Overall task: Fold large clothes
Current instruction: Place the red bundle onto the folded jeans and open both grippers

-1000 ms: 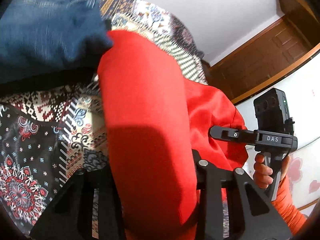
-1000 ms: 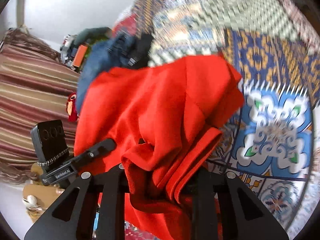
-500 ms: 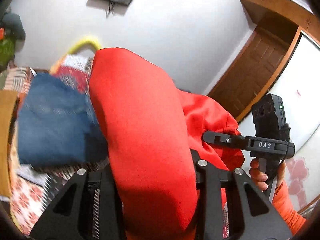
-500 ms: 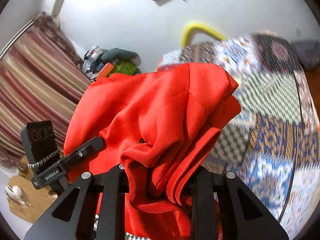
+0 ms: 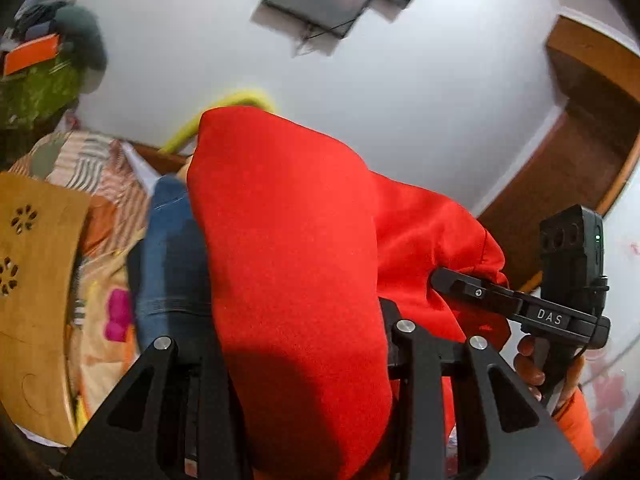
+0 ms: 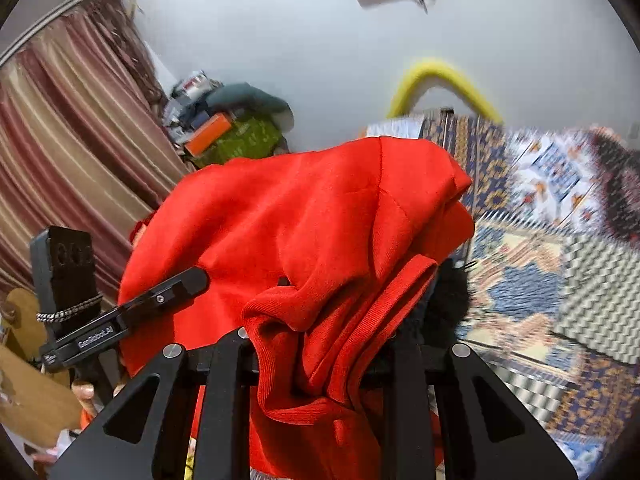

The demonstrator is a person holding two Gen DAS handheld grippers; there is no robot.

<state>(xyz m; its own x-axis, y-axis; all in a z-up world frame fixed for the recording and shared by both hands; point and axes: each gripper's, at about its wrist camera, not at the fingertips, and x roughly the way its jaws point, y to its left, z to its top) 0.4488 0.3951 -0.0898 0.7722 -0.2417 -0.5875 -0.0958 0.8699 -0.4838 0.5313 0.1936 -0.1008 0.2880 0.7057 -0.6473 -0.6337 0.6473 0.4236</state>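
Here both tongs are lifted well above the patchwork-patterned bed cover (image 6: 532,248), presumably to let the bright red knit sweatshirt (image 5: 288,264) hang free so its edges can be matched for a fold. In the left wrist view the left tongs (image 5: 304,364) pinch a thick smooth fold of red cloth that fills the middle of the frame, while at the right edge the other tool shows, its black bar lettered "DAS". In the right wrist view the right tongs (image 6: 320,360) are clamped on the ribbed hem, bunched at lower centre; at lower left the other tool's bar reads "GenRobot.AI". Blue denim jeans (image 5: 168,256) lie on the bed at centre left, apart from the sweatshirt.
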